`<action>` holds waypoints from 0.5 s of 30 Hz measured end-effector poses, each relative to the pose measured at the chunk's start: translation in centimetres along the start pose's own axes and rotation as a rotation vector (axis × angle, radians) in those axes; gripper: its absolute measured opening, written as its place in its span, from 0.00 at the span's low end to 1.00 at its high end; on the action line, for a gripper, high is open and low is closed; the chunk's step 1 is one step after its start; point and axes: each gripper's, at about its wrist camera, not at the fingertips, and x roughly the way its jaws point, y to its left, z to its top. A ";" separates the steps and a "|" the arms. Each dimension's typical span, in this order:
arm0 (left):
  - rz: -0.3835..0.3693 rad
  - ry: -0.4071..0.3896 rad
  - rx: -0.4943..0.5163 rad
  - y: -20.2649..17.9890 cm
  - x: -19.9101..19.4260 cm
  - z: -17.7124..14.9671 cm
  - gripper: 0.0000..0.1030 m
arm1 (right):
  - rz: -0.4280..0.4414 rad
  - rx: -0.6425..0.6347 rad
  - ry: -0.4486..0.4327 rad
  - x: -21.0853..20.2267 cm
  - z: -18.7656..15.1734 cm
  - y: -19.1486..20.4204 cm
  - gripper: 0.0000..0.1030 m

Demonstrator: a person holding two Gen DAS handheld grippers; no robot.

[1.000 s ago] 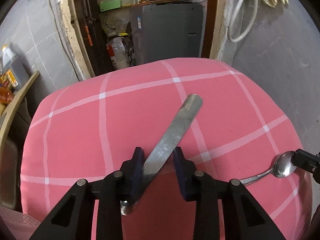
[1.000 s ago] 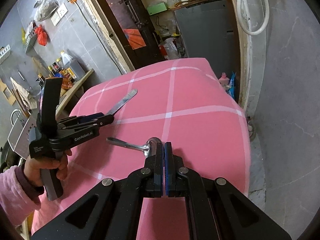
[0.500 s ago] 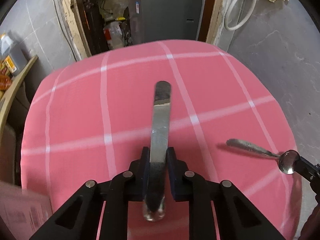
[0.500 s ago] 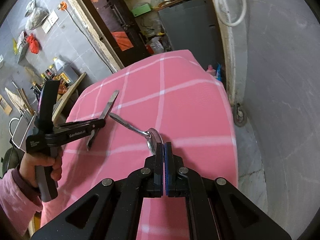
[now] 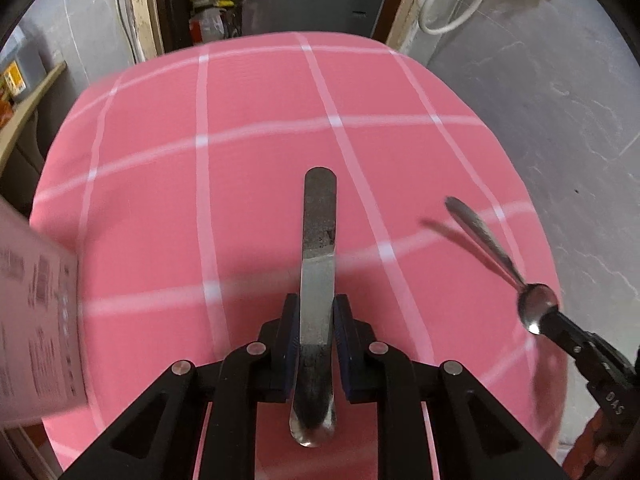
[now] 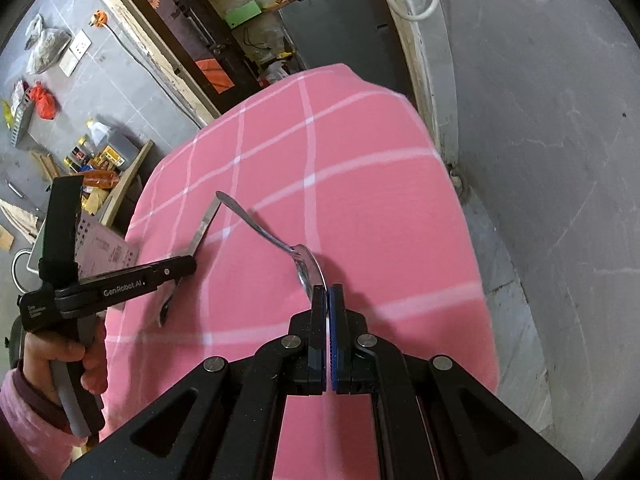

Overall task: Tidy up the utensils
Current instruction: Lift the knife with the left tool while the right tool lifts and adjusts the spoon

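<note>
My left gripper (image 5: pixel 316 312) is shut on a flat steel knife (image 5: pixel 318 240), handle pointing away, held above the pink checked tablecloth (image 5: pixel 240 200). The knife also shows in the right wrist view (image 6: pixel 202 232), in the left gripper (image 6: pixel 188 266). My right gripper (image 6: pixel 327 294) is shut on the bowl of a steel spoon (image 6: pixel 280 242), handle pointing away and left, above the cloth (image 6: pixel 380 220). In the left wrist view the spoon (image 5: pixel 496 256) sits at the right, pinched by the right gripper (image 5: pixel 544 320).
A printed cardboard box (image 5: pixel 36 328) stands at the table's left edge; it also shows in the right wrist view (image 6: pixel 104 246). A grey wall (image 6: pixel 540 120) runs along the right. A shelf with bottles (image 6: pixel 100 152) is at the left.
Both grippers have lifted and tilted their utensils. The knife now points straight ahead. The spoon handle has swung up and away, closer to the knife.
</note>
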 end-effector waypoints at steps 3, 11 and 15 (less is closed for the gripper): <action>-0.023 0.022 -0.002 -0.1 -0.4 -1.2 0.16 | 0.008 0.011 0.015 -0.2 -0.9 0.2 0.02; -0.082 0.041 -0.045 0.2 -1.5 -3.9 0.16 | 0.013 -0.009 0.061 -0.2 -2.5 1.4 0.03; -0.102 0.049 -0.057 0.6 -1.7 -3.7 0.17 | -0.003 -0.052 0.079 -0.4 -2.3 1.5 0.04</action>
